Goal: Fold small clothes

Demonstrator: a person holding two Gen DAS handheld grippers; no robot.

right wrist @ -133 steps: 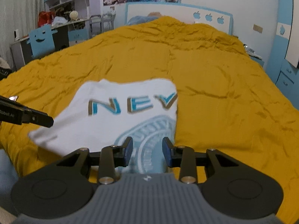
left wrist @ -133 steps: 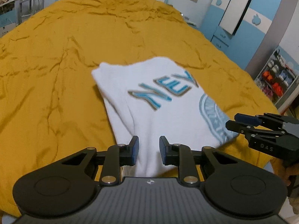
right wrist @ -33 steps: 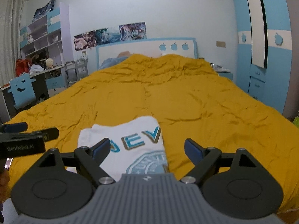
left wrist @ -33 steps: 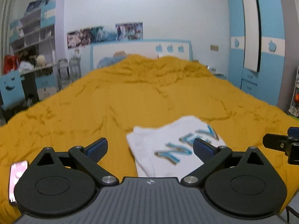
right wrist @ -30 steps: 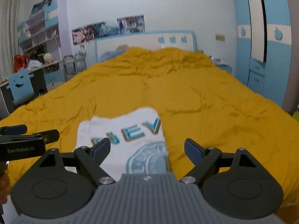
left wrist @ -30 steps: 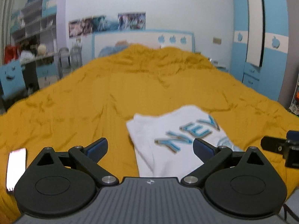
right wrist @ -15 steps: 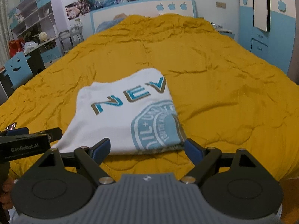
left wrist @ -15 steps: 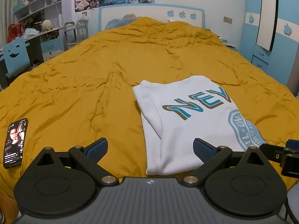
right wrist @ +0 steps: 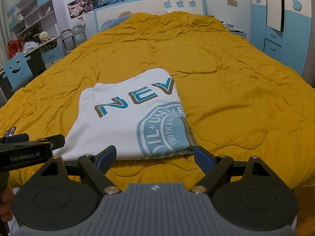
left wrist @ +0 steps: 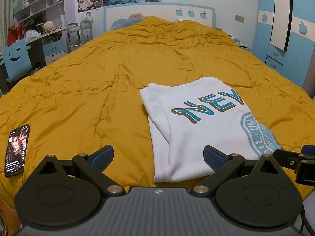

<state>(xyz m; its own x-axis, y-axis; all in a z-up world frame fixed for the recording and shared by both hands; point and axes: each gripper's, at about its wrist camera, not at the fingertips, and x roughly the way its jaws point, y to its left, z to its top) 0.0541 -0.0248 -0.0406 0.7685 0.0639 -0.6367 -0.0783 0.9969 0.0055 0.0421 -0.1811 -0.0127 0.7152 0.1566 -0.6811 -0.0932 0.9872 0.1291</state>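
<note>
A white T-shirt (left wrist: 198, 125) with blue "NEV" lettering and a round blue emblem lies folded into a rectangle on the yellow quilt (left wrist: 98, 82). It also shows in the right wrist view (right wrist: 133, 116). My left gripper (left wrist: 158, 156) is open and empty, held just short of the shirt's near left corner. My right gripper (right wrist: 154, 158) is open and empty, just short of the shirt's near edge. Each gripper shows at the edge of the other's view, the right one (left wrist: 295, 160) and the left one (right wrist: 29, 149).
A phone (left wrist: 16, 150) with a lit screen lies on the quilt at the near left. A desk with a blue chair (left wrist: 16, 59) and shelves stand left of the bed. A blue wardrobe (left wrist: 285, 29) stands on the right. The headboard (left wrist: 157, 13) is at the far end.
Both grippers opened and let go of the shirt, which now lies flat. Both views then tilted down toward the shirt; the phone came into view.
</note>
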